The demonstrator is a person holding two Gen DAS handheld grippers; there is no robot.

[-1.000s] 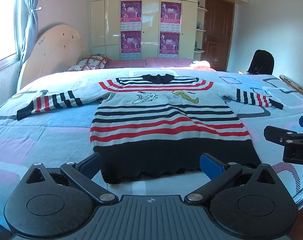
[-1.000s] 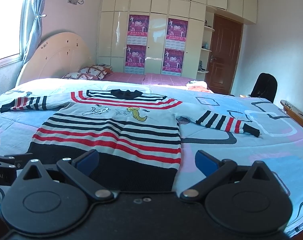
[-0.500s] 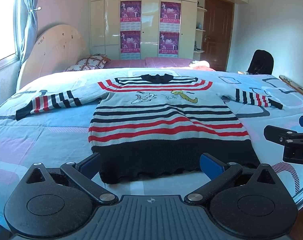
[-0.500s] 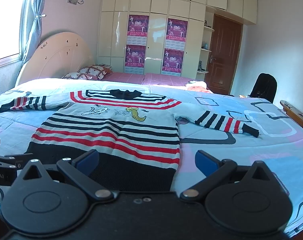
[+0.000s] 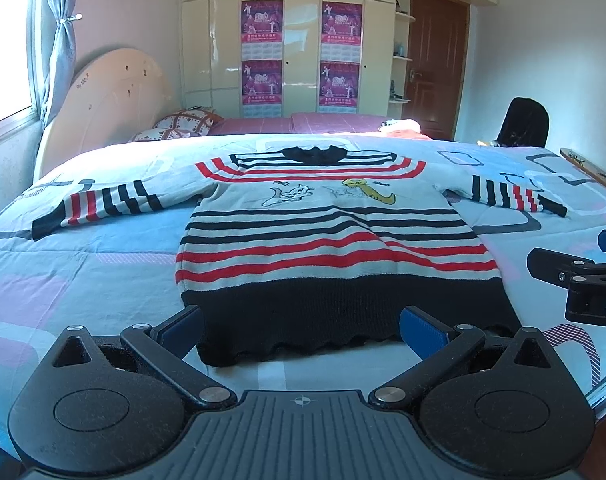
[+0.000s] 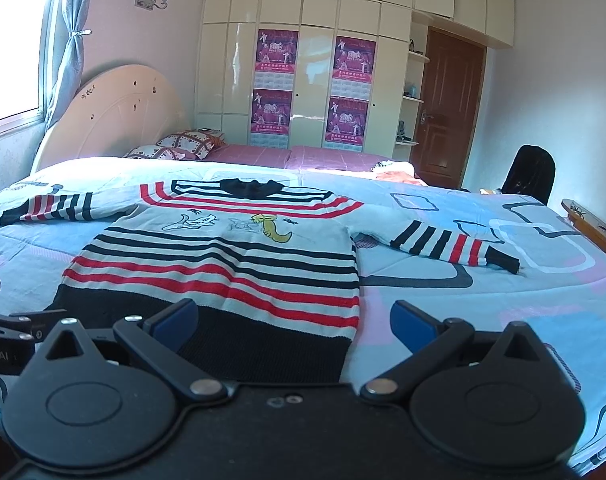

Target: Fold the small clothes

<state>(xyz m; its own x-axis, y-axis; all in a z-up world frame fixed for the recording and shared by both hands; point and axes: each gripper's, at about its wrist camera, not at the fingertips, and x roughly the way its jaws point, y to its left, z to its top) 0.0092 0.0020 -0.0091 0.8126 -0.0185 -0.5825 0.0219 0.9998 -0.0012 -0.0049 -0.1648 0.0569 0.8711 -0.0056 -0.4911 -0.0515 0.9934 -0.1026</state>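
Note:
A small striped sweater (image 5: 327, 248) lies flat on the bed, face up, collar away from me and both sleeves spread out to the sides. It has red and black stripes, a black hem and cartoon figures on the chest. My left gripper (image 5: 301, 330) hovers open just in front of the black hem, nothing between its blue pads. In the right wrist view the same sweater (image 6: 231, 256) lies left of centre, and my right gripper (image 6: 293, 322) stands open over the hem's right corner. The right gripper's body shows at the left wrist view's right edge.
The bed (image 5: 83, 272) has a light blue quilt with pink and grey patterns. A headboard (image 5: 115, 100) and pillows (image 5: 179, 126) are at the far left, a wardrobe with posters behind. A black chair (image 5: 523, 124) and brown door (image 5: 435, 64) are far right. A wooden edge (image 6: 595, 228) runs along the bed's right side.
Both views have shifted only slightly; the sweater sits a touch lower and closer in the frames. The grippers stay open and the sweater lies as before.

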